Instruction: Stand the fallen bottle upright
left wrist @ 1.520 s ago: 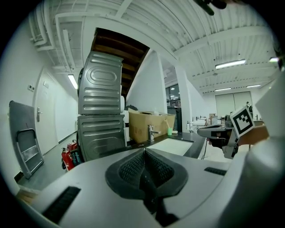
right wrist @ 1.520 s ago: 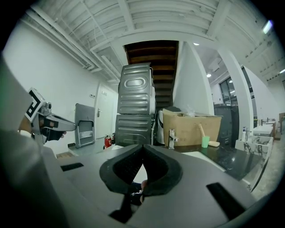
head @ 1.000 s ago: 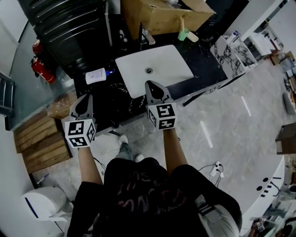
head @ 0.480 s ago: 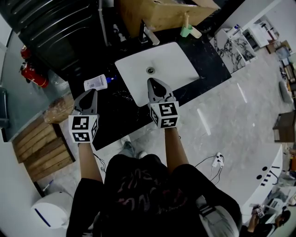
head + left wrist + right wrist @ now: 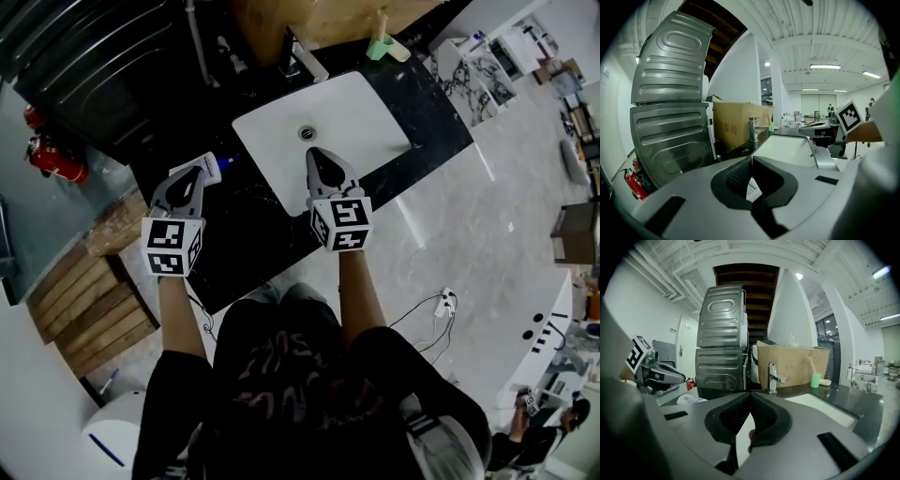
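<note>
A white plastic bottle (image 5: pixel 214 163) with a blue cap lies toppled on the black counter (image 5: pixel 251 217), left of the white sink (image 5: pixel 352 117). The left gripper (image 5: pixel 192 172) hides most of it. The left gripper and the right gripper (image 5: pixel 319 156) are both clenched, empty.

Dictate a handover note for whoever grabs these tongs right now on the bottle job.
Left tongs: shut, empty, tip right at the bottle, not gripping it.
Right tongs: shut, empty, over the sink's near edge.
Bottle: lying on its side on the black counter, left of the sink, blue cap towards the sink.
Done: nothing yet.
Left: open the tongs, grip the bottle, stand it upright.
</note>
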`<state>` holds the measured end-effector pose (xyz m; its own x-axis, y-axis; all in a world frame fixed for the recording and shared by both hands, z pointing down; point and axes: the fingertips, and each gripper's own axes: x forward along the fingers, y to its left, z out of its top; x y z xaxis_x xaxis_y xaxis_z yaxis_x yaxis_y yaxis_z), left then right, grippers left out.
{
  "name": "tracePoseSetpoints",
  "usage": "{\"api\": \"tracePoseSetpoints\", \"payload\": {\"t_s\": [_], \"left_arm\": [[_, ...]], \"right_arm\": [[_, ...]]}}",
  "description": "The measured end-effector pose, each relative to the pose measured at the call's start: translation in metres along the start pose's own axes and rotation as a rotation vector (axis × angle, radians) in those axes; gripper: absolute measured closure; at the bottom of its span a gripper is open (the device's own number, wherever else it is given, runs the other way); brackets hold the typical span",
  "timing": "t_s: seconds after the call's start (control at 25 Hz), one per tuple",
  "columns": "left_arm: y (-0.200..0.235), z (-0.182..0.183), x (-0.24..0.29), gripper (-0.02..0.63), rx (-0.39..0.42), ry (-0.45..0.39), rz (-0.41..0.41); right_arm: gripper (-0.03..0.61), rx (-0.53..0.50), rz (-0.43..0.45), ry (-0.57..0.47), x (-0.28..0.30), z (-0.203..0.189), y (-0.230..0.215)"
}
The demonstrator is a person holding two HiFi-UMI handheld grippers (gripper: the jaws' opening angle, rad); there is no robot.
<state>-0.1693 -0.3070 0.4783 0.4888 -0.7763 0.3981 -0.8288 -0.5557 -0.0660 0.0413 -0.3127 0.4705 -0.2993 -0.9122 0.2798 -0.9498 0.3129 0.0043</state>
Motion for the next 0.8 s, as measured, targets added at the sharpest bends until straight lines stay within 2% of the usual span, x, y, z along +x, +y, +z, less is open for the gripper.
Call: {"api": "tracePoseSetpoints", "payload": {"t_s": [0.16,0.44,0.64,0.8], "left_arm": [[-0.001,-0.002,0.008,0.597,0.015,0.018,-0.032],[-0.004,0.001,0.016,0.597,0.022,0.022,-0.031],[-0.011,-0.004,0.025,0.595,0.08,0.093,-0.054],[-0.02,-0.006,0.038,0.595,0.16,0.157,-0.096]], "right_arm": [[0.565,0.003,-0.013,0.007,0.003,-0.002,-0.001],[0.565,0.009,-0.006,0.003,0.006,-0.001,-0.008],[0.565,0.019,0.023,0.007,0.014,-0.005,-0.013],[0.565,0.034,0.043,0.006,0.02,-0.007,-0.022]]}}
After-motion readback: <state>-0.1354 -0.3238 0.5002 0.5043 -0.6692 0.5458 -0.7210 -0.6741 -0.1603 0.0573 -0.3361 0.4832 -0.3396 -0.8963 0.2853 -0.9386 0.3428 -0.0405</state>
